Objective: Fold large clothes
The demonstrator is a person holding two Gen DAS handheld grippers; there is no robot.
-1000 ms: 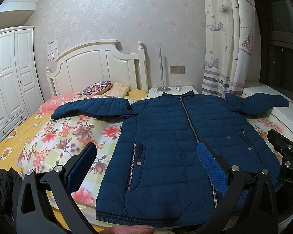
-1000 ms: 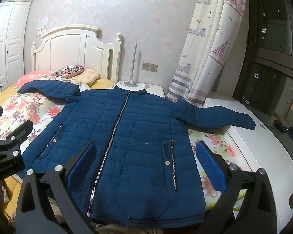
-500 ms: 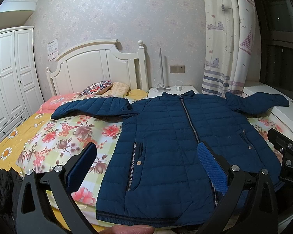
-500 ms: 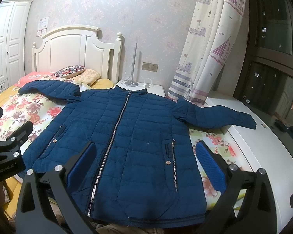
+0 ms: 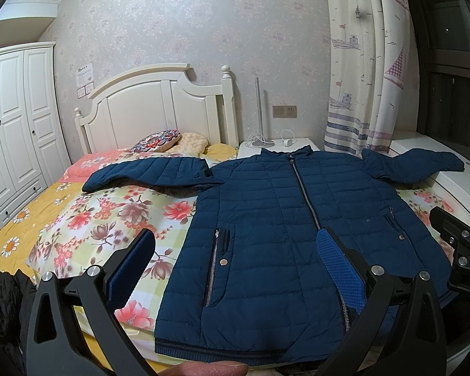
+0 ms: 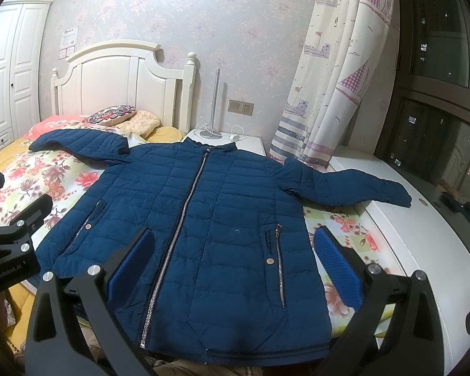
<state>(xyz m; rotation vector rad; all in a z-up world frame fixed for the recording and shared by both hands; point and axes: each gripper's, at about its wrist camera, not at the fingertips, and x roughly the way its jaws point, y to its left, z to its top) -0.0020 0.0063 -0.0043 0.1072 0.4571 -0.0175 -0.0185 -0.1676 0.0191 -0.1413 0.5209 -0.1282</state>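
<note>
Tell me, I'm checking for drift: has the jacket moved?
No; the jacket lies as before, collar still against the nightstand.

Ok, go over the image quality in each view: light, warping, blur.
Left wrist view: even indoor light, no glare; fisheye bends the curtain and wardrobe; black corners; jacket sharp. Right wrist view: same light and warp; window dark, only dots of light; jacket zip crisp; no blur.
</note>
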